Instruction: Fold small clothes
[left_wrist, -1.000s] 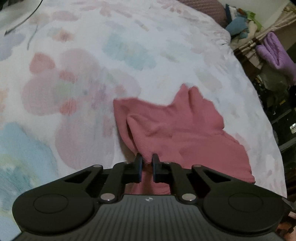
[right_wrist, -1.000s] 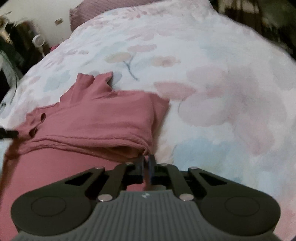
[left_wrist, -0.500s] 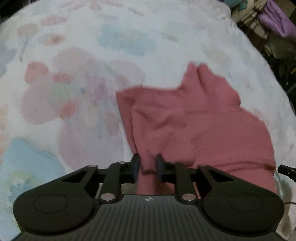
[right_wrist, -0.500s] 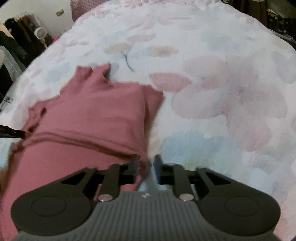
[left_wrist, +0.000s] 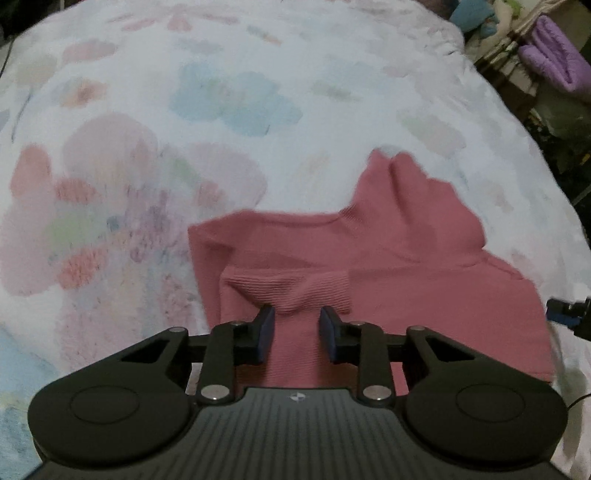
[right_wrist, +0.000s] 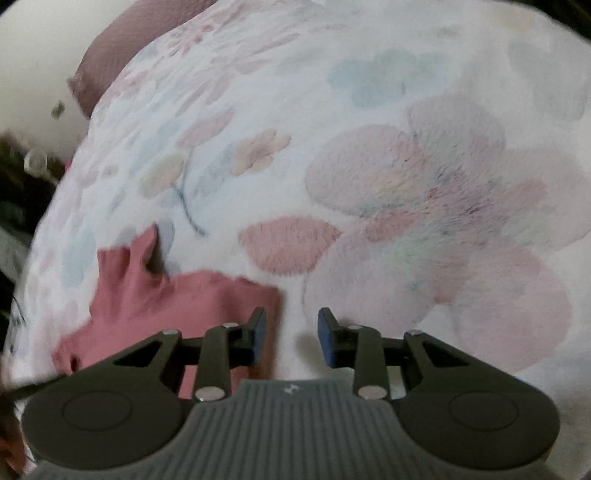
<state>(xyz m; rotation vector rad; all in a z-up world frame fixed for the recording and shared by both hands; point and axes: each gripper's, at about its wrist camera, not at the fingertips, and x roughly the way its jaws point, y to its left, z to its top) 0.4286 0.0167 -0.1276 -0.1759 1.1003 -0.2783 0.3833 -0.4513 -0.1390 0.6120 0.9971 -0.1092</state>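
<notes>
A small pink ribbed garment (left_wrist: 388, 258) lies folded on the floral bedspread (left_wrist: 221, 110). In the left wrist view a doubled flap of it sits just ahead of my left gripper (left_wrist: 297, 321), which is open with pink cloth lying between the fingers. In the right wrist view the garment (right_wrist: 177, 306) lies low at the left. My right gripper (right_wrist: 290, 325) is open and empty, with its left finger (right_wrist: 256, 332) over the garment's right edge and bedspread (right_wrist: 406, 184) between the fingers. The right gripper's tip shows at the left wrist view's right edge (left_wrist: 565, 310).
A mauve pillow (right_wrist: 122, 55) lies at the head of the bed. Purple folded fabric (left_wrist: 554, 59) and clutter stand beyond the bed's right edge. Dark items and a wall show off the bed's left side in the right wrist view.
Both grippers were shut on the garment's near edge, laid it down over itself, then opened and let go. The right gripper has drawn off to the right of the garment.
</notes>
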